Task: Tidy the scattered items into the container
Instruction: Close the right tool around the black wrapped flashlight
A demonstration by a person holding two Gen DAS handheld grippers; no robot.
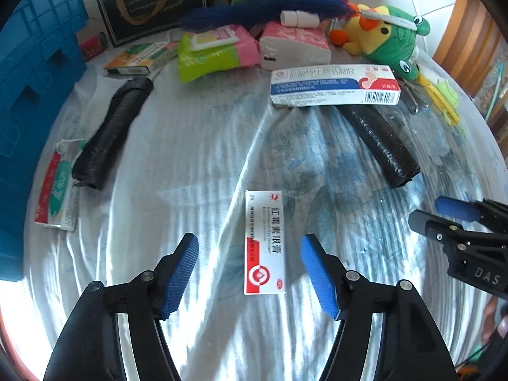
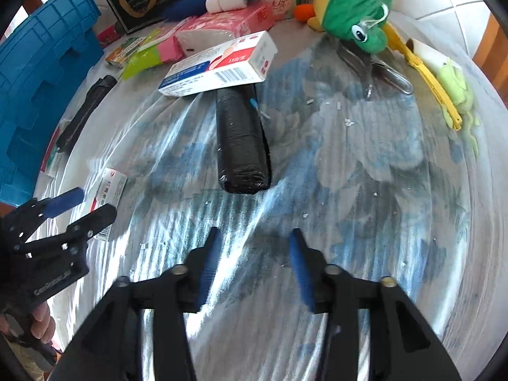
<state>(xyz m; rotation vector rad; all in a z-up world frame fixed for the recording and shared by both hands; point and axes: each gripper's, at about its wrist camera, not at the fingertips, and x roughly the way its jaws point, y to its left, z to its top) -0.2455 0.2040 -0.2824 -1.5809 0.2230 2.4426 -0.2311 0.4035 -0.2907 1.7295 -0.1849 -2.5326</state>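
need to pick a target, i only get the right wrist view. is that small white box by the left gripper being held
Observer: No. The small box lies flat between the open left gripper pads, untouched.
Operator: which way does it lie
Observer: Lengthwise along the fingers, its red circle end nearest the camera.
Operator: anything hidden beside the far black roll
Observer: A crumpled tube box lies next to that roll, by the blue crate.

I see bare cloth open ahead of my right gripper [image 2: 252, 238] up to the black roll [image 2: 243, 139], whose far end lies under a long white box [image 2: 219, 65]. My left gripper [image 1: 249, 247] straddles a small ointment box [image 1: 264, 243]. The blue crate [image 1: 35, 95] walls off the left; a second black roll [image 1: 112, 130] and a toothpaste box [image 1: 57, 190] lie beside it. Clutter crowds the far edge.
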